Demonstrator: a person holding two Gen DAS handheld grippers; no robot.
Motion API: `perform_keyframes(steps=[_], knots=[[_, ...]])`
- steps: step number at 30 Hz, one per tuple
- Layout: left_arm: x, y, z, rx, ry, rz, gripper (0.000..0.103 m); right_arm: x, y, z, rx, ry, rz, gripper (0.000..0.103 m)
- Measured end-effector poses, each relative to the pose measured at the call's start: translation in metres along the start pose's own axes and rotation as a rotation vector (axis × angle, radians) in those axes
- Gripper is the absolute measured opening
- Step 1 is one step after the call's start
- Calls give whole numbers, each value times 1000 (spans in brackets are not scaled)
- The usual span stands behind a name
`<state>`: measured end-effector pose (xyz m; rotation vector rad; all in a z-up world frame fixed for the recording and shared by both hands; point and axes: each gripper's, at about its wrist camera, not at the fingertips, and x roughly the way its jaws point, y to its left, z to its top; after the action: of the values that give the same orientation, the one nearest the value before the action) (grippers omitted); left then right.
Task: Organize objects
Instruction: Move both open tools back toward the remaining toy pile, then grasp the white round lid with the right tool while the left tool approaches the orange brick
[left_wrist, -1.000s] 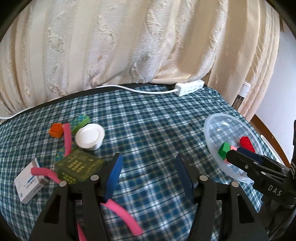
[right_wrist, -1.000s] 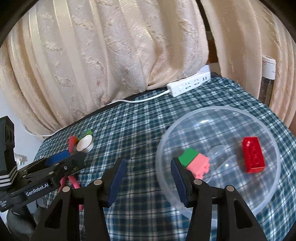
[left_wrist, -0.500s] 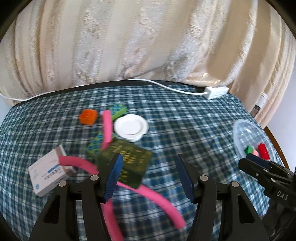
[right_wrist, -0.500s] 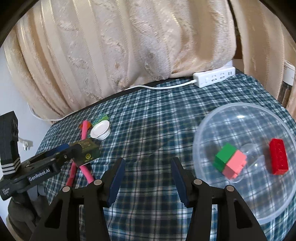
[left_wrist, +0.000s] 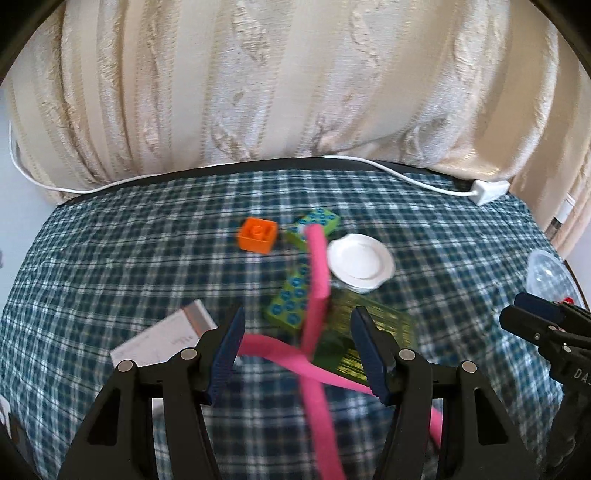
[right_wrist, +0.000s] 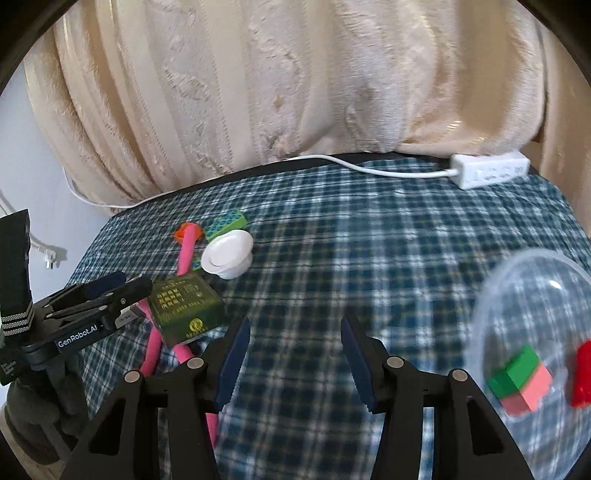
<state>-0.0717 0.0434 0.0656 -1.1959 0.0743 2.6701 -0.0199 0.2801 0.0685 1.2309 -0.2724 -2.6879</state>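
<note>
Okay, left gripper (left_wrist: 297, 350) has its jaws apart, nothing between the pads, hovering over the clutter pile on the checked tablecloth (left_wrist: 110, 258). Under it: two crossed pink foam sticks (left_wrist: 317, 266), a dark green box (left_wrist: 373, 332) and a green studded block (left_wrist: 291, 302). An orange brick (left_wrist: 258, 234) sits behind, apart from the rest, a second green block (left_wrist: 317, 223) beside it. White round lid (left_wrist: 360, 262) is just right of the upright stick. White carton (left_wrist: 166, 336) lies left, partly behind the left finger.

Right gripper (right_wrist: 293, 360) also has jaws apart and empty, over bare cloth between the pile and the clear bowl (right_wrist: 517, 288). The bowl holds a green-and-pink block (right_wrist: 521, 380) and a red brick (right_wrist: 581, 373). Power strip (right_wrist: 491, 171) lies at the far table edge by the curtain (right_wrist: 295, 74). Both views are a bit blurred.
</note>
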Motion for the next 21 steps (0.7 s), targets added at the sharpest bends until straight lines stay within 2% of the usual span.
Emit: perform_keyframes(steps=[11, 18, 19, 21], knots=[[19, 26, 17, -29, 19, 26, 61, 55, 19, 25, -27, 64, 43, 55], [29, 37, 26, -40, 29, 29, 61, 78, 37, 40, -67, 90, 106, 55], [31, 38, 27, -43, 30, 31, 61, 81, 39, 41, -73, 96, 111, 56], [35, 42, 29, -49, 34, 34, 61, 91, 45, 44, -92, 109, 110, 67]])
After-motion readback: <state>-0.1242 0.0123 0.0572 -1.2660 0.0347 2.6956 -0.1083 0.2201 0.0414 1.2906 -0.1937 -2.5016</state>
